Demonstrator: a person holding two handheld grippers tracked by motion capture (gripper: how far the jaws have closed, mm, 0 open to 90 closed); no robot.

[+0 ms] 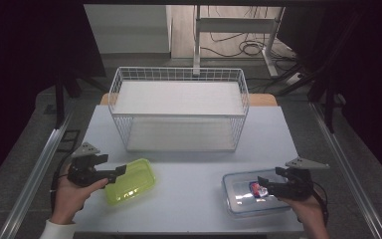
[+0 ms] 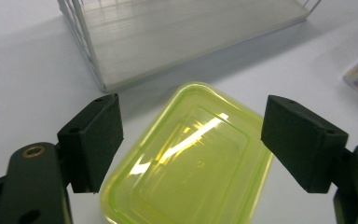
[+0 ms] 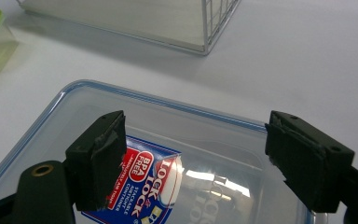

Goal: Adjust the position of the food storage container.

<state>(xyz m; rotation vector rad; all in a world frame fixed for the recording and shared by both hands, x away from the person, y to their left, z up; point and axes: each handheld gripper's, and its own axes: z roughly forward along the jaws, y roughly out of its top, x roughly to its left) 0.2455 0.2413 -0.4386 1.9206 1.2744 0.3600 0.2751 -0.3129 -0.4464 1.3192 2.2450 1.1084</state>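
You are working at a pale surface (image 1: 189, 174) with a white wire basket (image 1: 179, 107) sitting at its far middle. Near right, the clear box (image 1: 238, 196) with a blue-edged lid is lying flat; your right gripper (image 1: 266, 185) is hovering over it, jaws standing wide apart, nothing between them. Near left, the yellow-green lid (image 1: 132, 180) is resting flat, and your left gripper (image 1: 121, 170) is poised above its near-left edge, jaws likewise apart. Lower each squarely over a rim before closing, so neither one slides away.
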